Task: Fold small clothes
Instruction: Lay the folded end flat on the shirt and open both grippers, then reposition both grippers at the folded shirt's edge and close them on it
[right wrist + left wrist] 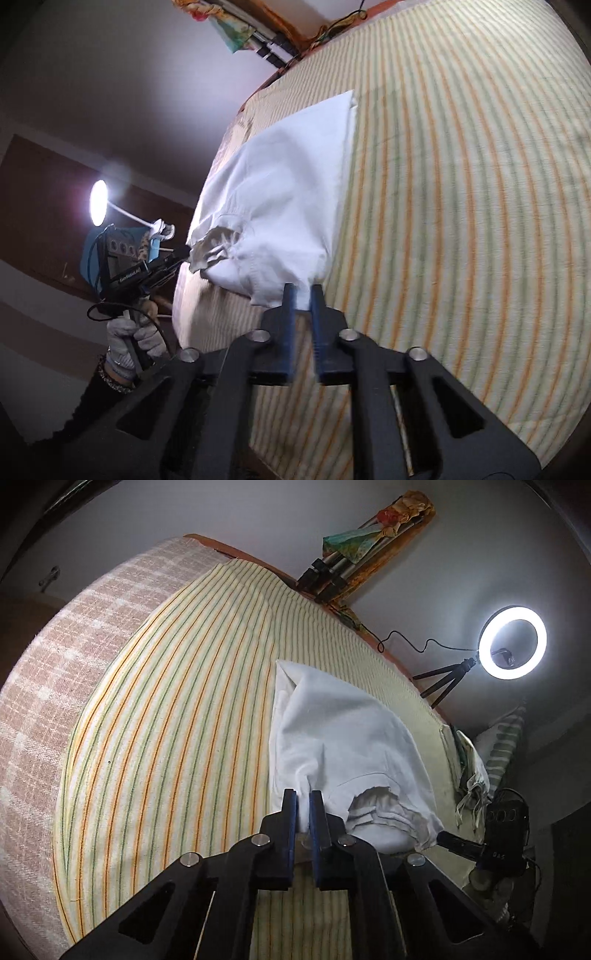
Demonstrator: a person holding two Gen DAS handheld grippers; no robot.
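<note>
We are holding a white garment with both tongs over a bed covered by a striped sheet. In the left wrist view, the left tongs are closing narrowly on a bunched fold of the cloth, pinched between the blue pads; the rest of the garment is spreading forward and to the right of the tips, lying on the sheet. Just right of the tips a hemmed opening is gaping, showing creased inner layers. Beyond that opening the other tool is reaching in from the right, its tip touching the cloth edge.

In the right wrist view, the right tongs are likewise gripping a corner of the garment between narrow blue pads. The cloth is stretching ahead and to the left of the tips, ending in a crisp squared fold at the far end. To the left, the other tongs, held in a gloved hand, are meeting the ragged opening of the cloth; we cannot tell from here how wide they are.

The garment is smooth, thin woven cotton, softly rumpled. The sheet is pale cream with fine orange and green lines, and a coarser pink checked blanket is lying left of the left tongs. A ring lamp is glowing far right
</note>
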